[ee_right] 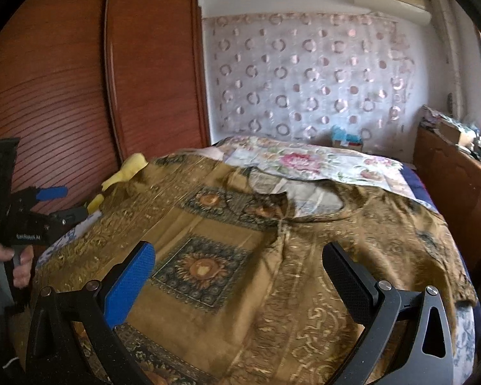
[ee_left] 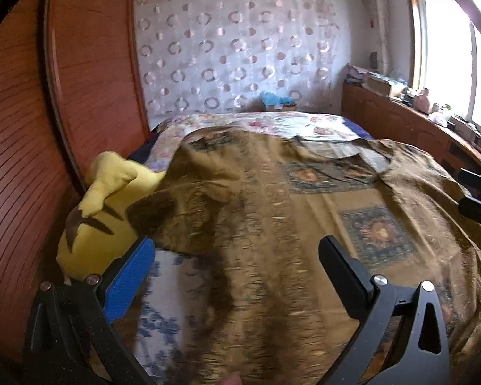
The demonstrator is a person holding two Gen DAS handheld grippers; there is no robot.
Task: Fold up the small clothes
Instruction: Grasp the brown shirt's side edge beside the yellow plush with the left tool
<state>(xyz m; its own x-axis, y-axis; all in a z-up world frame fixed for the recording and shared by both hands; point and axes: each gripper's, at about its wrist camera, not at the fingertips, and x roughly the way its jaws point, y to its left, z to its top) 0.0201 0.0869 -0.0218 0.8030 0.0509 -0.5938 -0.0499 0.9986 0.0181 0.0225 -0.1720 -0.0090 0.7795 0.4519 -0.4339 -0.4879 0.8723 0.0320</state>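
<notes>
A brown-gold patterned top (ee_right: pixel 240 243) lies spread flat on the bed, neckline toward the far end; it also fills the left wrist view (ee_left: pixel 288 224). My left gripper (ee_left: pixel 237 256) is open and empty, hovering above the garment's left side near its left sleeve (ee_left: pixel 176 211). It shows from outside in the right wrist view (ee_right: pixel 53 203), held in a hand at the bed's left edge. My right gripper (ee_right: pixel 240 263) is open and empty above the garment's lower middle. Its tip shows at the right edge of the left wrist view (ee_left: pixel 477 192).
A yellow plush toy (ee_left: pixel 105 211) lies at the bed's left edge against the wooden wardrobe (ee_left: pixel 48 128). A floral bedsheet (ee_right: pixel 320 163) covers the far bed. A wooden cabinet with clutter (ee_left: pixel 417 118) runs along the right under the window.
</notes>
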